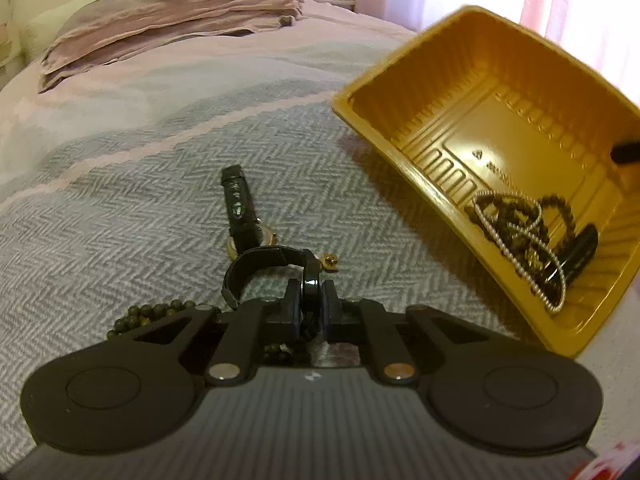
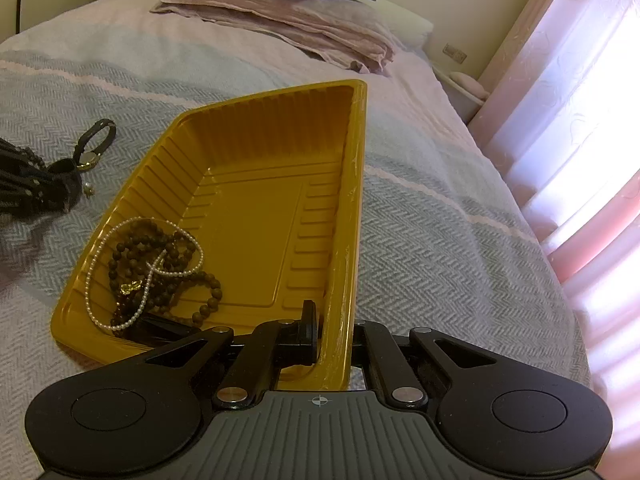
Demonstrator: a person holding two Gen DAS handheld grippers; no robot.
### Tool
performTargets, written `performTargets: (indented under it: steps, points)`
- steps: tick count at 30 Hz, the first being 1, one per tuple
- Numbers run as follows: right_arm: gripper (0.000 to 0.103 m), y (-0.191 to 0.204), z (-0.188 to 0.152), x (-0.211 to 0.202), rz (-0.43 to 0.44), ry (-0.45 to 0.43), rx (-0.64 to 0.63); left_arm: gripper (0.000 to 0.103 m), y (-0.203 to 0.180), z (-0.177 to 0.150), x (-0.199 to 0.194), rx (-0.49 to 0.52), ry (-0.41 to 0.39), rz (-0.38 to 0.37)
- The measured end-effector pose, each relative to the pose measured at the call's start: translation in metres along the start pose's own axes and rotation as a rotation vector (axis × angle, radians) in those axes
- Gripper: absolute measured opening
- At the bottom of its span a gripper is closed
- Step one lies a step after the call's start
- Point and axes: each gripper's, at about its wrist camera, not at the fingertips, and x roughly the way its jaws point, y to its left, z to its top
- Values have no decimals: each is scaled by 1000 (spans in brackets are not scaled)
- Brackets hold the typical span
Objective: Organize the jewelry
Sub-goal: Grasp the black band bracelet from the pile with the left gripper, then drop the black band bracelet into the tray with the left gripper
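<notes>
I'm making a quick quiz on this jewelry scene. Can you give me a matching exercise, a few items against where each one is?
Items:
1. pearl necklace
2. wristwatch
3. yellow tray
4. dark ring

Places:
A. gripped at its rim by the right gripper
B. lying on the bedspread
C. inside the tray
D. between the left gripper fingers

Pairs: 1-C, 2-B, 3-A, 4-D
</notes>
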Motion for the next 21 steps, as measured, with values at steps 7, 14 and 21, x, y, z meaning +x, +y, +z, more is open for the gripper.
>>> performTargets:
  steps: [7,14,21]
  points:
    - [4,1,0,1,-1,-1,-1,9,11,9,-33,-19,-46,-12]
    - [4,2,-1,1,-3,-3,-4,9,11,13,-59,-16,-82,-26]
    - [4,3,0,0,-3,-5,-5,9,-6,15,-67,-14,-104,-79]
